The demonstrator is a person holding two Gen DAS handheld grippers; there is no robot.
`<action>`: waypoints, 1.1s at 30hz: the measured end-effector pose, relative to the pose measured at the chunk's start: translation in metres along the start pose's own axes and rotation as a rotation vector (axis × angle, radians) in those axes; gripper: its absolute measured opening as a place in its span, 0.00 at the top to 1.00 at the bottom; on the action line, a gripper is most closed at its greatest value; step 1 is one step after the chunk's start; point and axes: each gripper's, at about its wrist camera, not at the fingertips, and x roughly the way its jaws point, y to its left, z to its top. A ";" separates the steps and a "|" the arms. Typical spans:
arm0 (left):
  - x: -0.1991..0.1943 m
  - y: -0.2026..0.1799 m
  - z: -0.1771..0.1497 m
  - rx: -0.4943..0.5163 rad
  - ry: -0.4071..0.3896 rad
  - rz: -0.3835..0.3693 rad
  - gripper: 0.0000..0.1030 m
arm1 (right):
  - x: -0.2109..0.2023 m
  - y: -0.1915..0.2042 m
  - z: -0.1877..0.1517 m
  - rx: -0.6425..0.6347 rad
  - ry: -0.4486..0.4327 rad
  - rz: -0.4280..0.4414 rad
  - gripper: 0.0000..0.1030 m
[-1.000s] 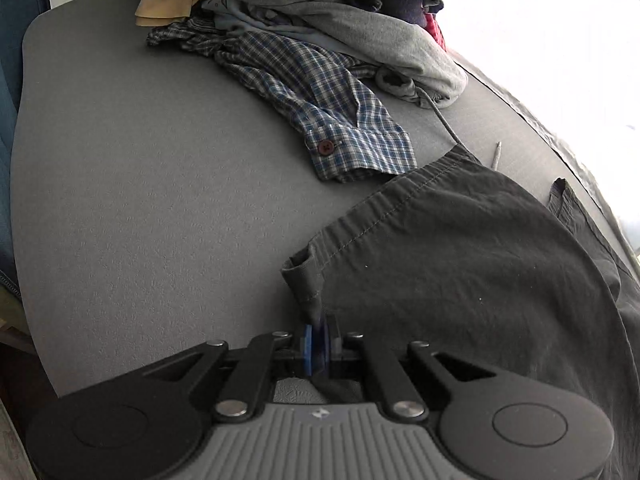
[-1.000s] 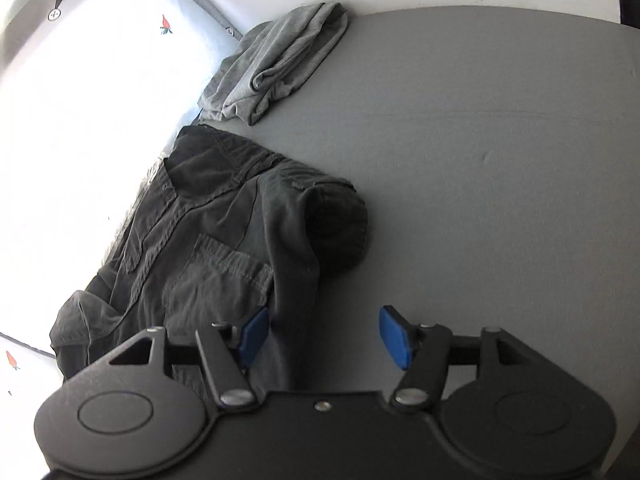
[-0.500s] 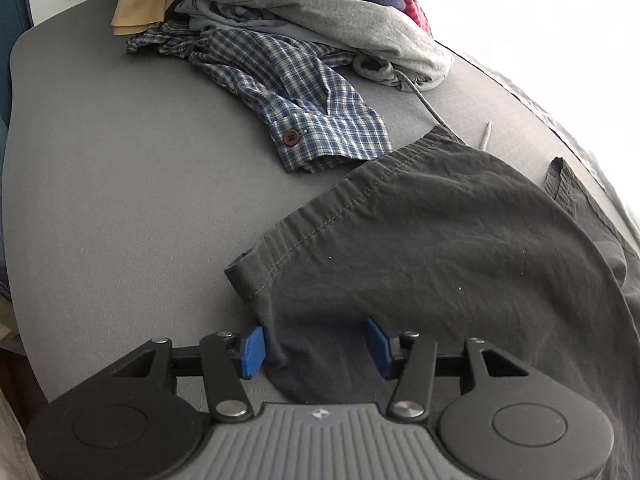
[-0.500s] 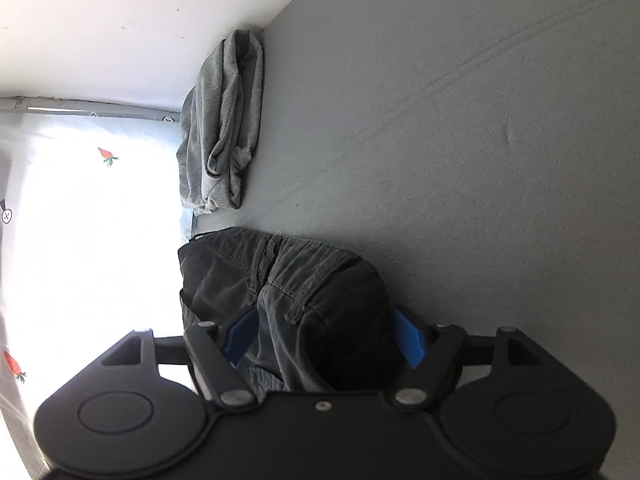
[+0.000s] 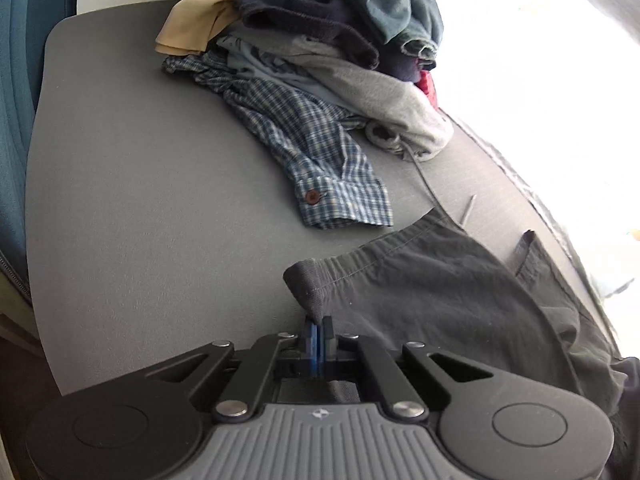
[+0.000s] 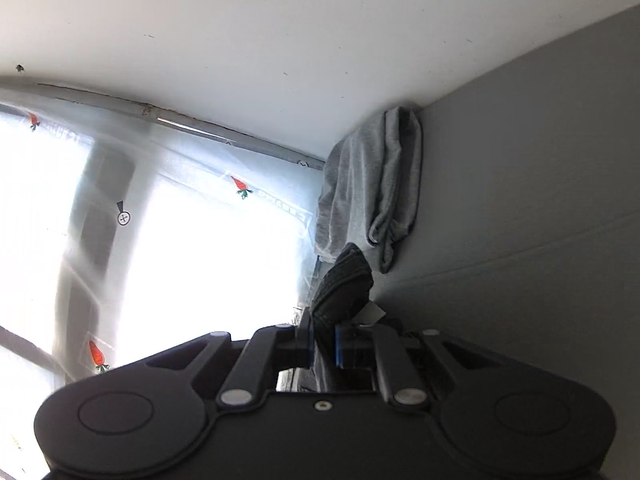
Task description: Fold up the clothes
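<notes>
A dark grey shirt [image 5: 440,300] lies spread on the grey table [image 5: 140,200] toward its right edge. My left gripper [image 5: 318,334] is shut on the corner of the shirt's hem, which stands up in a small peak above the tabletop. In the right wrist view a bunched fold of the same dark shirt [image 6: 344,280] sticks up between the blue pads of my right gripper [image 6: 323,344]. Its jaws are closing on that fold and the pads press on the cloth. The right gripper is tilted up toward the white wall, so the rest of the shirt is hidden below it.
A heap of unfolded clothes [image 5: 340,20] fills the table's far end, with a blue plaid shirt [image 5: 312,140] trailing toward the dark shirt. A folded light grey garment [image 6: 372,192] lies against the wall. A bright window [image 6: 200,260] runs along the table's edge.
The left gripper opened, shifted along the hem and shut again on its corner, lifting it. The right gripper closed on the bunched shirt and swung up toward the wall.
</notes>
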 end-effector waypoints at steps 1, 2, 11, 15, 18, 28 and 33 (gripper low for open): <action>-0.009 0.001 0.000 -0.011 0.001 -0.035 1.00 | -0.009 0.008 0.007 -0.021 -0.014 0.018 0.90; -0.019 0.001 -0.002 -0.015 -0.002 -0.063 0.99 | -0.018 0.015 0.014 -0.041 -0.028 0.034 0.91; -0.035 0.032 -0.058 0.088 0.097 0.026 0.98 | -0.062 -0.020 0.031 -0.407 0.002 -0.377 0.84; -0.022 0.041 -0.074 0.105 0.159 0.080 0.95 | -0.043 -0.045 -0.007 -0.663 0.121 -0.645 0.76; -0.019 0.037 -0.070 0.132 0.169 0.078 0.85 | -0.044 -0.044 -0.034 -0.782 0.104 -0.708 0.54; -0.013 0.002 -0.044 0.156 0.184 0.048 0.44 | -0.029 0.004 -0.089 -0.946 0.069 -0.586 0.07; -0.010 -0.008 -0.029 0.182 0.176 0.044 0.37 | -0.018 0.025 -0.121 -0.897 0.099 -0.472 0.03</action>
